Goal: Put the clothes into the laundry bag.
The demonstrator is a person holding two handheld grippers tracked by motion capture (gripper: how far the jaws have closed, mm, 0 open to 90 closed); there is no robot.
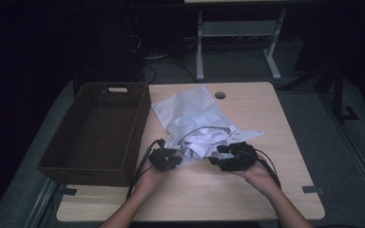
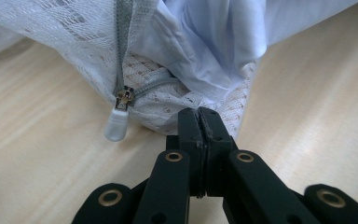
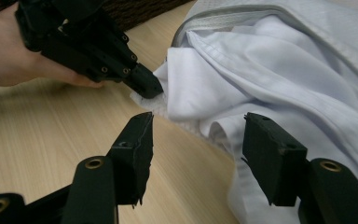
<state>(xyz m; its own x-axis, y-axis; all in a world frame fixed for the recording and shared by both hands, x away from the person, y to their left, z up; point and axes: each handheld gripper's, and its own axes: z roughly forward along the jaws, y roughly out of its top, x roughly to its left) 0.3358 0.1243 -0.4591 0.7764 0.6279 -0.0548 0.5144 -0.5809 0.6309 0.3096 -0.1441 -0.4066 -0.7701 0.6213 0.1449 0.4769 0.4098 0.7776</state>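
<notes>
1. Mesh laundry bag [image 1: 190,116] lies at the table's [image 1: 266,190] centre, its open mouth towards six o'clock, with white cloth [image 3: 261,74] spilling out.
2. Left gripper [image 2: 199,114] has its jaws pinched tight on the bag's mesh edge, at the mouth's eight o'clock corner; the zip pull [image 2: 116,123] hangs just beside it.
3. Right gripper [image 3: 196,144] stands with its jaws half apart, holding nothing, the cloth's edge lying between them at the mouth's four o'clock.
4. Wicker basket [image 1: 95,133] sits at nine o'clock.
</notes>
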